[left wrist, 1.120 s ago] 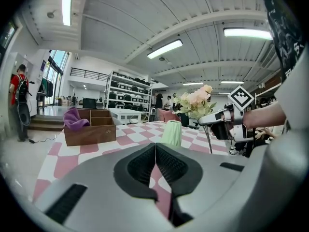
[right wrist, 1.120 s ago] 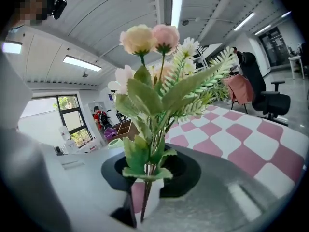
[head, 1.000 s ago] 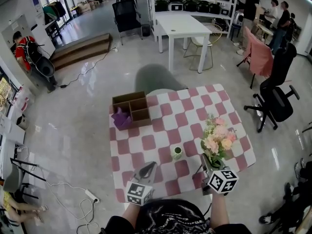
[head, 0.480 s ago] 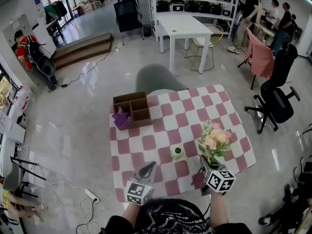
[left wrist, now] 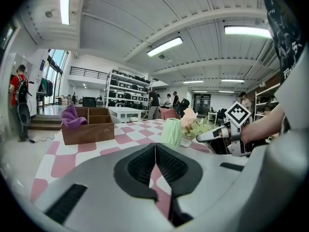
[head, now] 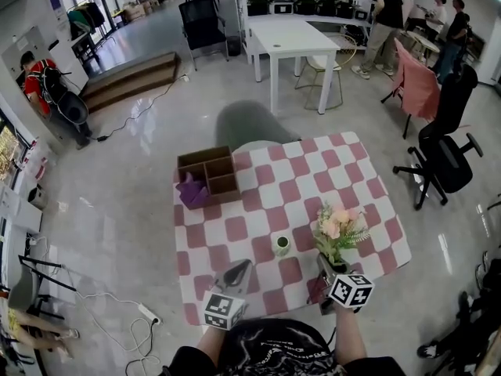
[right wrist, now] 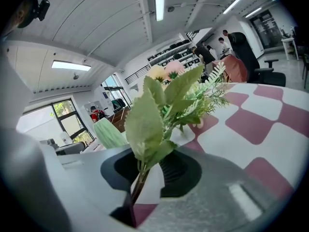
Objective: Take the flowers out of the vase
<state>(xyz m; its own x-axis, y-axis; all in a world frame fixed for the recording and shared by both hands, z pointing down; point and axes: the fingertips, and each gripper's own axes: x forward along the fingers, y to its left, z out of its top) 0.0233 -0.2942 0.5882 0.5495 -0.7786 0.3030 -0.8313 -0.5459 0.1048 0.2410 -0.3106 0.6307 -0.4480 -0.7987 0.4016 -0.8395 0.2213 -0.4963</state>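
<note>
The right gripper [right wrist: 152, 173] has its jaws closed narrowly on the stems of the flowers [right wrist: 145, 120]. They rise upright between the dark pads [right wrist: 181, 173], with broad green leaves in front and pale pink and cream blooms behind. The green ribbed vase [right wrist: 108, 133] stands apart at left. A pink-and-white checked table [right wrist: 251, 124] stretches away at right.

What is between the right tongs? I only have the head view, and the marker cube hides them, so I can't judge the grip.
Observer: The right tongs are shut on the flower stems, below the leaves.
Operator: And the left tongs? They look tiny here.
Observer: The left tongs are pressed together, nothing between them.
Operator: Is the vase upright?
Observer: Side-on, the vase stands upright, beyond the left tongs, no stems in it.
</note>
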